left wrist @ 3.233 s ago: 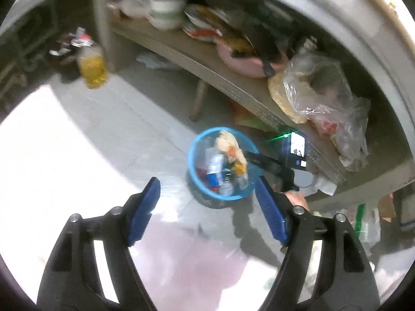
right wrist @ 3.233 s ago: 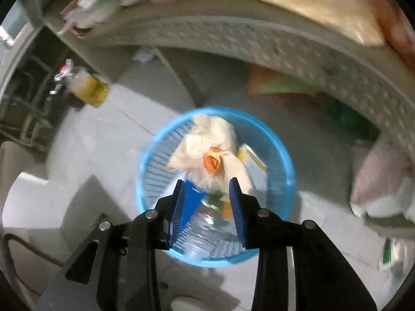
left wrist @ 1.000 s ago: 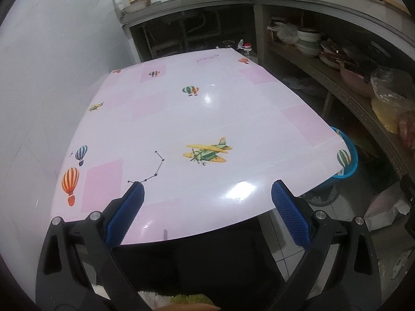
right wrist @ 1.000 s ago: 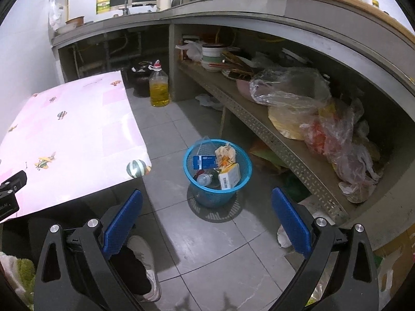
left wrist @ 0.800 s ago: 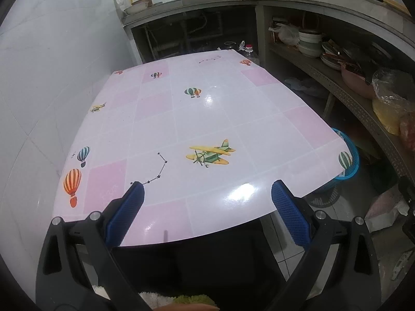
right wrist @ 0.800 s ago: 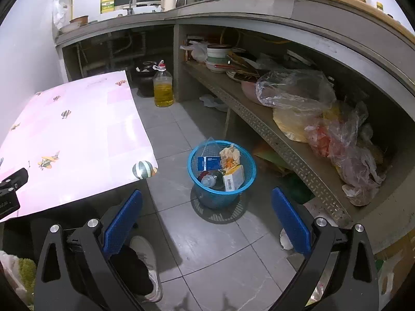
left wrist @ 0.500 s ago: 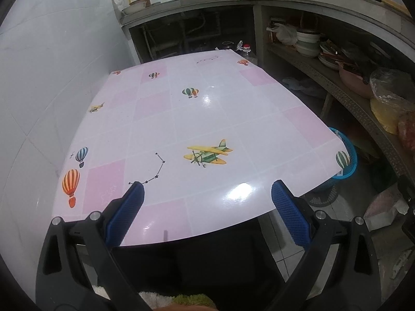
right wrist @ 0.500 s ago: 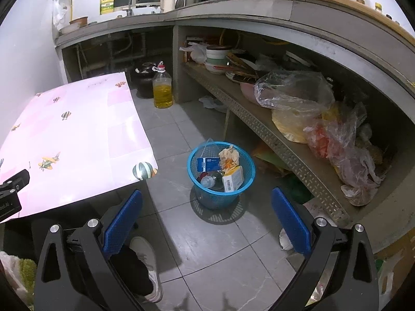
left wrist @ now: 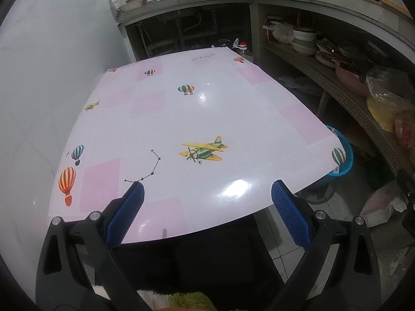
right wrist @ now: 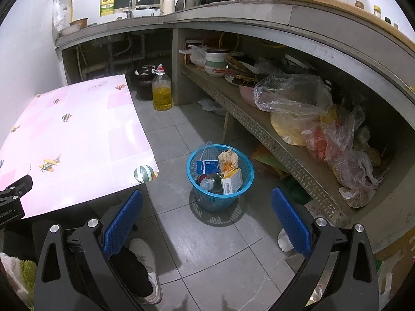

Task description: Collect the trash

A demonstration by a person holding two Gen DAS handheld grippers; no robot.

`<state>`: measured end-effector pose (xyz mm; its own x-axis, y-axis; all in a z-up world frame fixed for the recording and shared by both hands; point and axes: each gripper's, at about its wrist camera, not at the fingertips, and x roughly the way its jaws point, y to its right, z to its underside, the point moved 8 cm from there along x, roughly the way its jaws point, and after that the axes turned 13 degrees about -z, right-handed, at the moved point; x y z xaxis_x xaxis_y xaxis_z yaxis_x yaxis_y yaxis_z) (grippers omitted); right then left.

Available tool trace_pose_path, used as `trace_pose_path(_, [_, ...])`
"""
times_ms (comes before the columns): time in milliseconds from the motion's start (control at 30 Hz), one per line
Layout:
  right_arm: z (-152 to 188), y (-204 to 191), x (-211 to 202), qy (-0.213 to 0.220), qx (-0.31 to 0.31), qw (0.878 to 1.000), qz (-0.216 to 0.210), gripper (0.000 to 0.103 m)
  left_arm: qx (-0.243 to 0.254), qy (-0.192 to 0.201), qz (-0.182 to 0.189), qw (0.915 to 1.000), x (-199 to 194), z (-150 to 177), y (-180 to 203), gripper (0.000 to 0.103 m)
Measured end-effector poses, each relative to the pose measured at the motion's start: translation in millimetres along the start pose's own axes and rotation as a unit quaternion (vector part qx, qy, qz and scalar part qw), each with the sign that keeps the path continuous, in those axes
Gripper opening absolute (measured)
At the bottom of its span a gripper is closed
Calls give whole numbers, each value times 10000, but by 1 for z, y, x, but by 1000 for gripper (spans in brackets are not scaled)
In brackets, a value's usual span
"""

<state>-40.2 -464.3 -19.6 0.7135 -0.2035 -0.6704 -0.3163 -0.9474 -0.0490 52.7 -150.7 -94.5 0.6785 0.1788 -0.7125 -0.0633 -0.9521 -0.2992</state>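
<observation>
The left gripper (left wrist: 207,207) is hanging above the near edge of a table (left wrist: 181,119), its 2 blue-padded fingers (left wrist: 124,212) spread wide apart and gripping nothing. The table is wearing a glossy pink-and-white cloth printed with a yellow airplane (left wrist: 203,151) and striped hot-air balloons (left wrist: 67,181).

The right gripper (right wrist: 207,217) is pointing toward the tiled floor (right wrist: 220,246), its jaws likewise standing fully apart with nothing between the pads (right wrist: 290,220). Straight ahead of it, a blue mesh trash basket (right wrist: 220,199) is sitting upright on the floor, between the table's corner and a low perforated shelf (right wrist: 272,140). The basket is holding the collected trash: a blue packet (right wrist: 207,166), a crumpled tissue (right wrist: 227,157), a clear plastic bottle (right wrist: 207,183) and a small white box (right wrist: 232,181), all lying inside the rim. From the left wrist view, only the basket's rim (left wrist: 346,155) is peeking out past the table's right corner.

A bottle of yellow oil (right wrist: 162,92) is standing on the floor beyond the table's far corner, well apart from the basket. Plastic bags (right wrist: 293,96) and stacked bowls (right wrist: 216,58) are crowding the shelf. A person's shoe (right wrist: 145,267) is showing on the floor just beside the right gripper's left finger, under the table's near edge.
</observation>
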Motion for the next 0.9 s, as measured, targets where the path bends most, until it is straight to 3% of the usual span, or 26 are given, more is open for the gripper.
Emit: trace_pose_path(900, [-7,-2,-8,84,-33,10000,34,97,-87,131,78,9998,-7,-5,0,94])
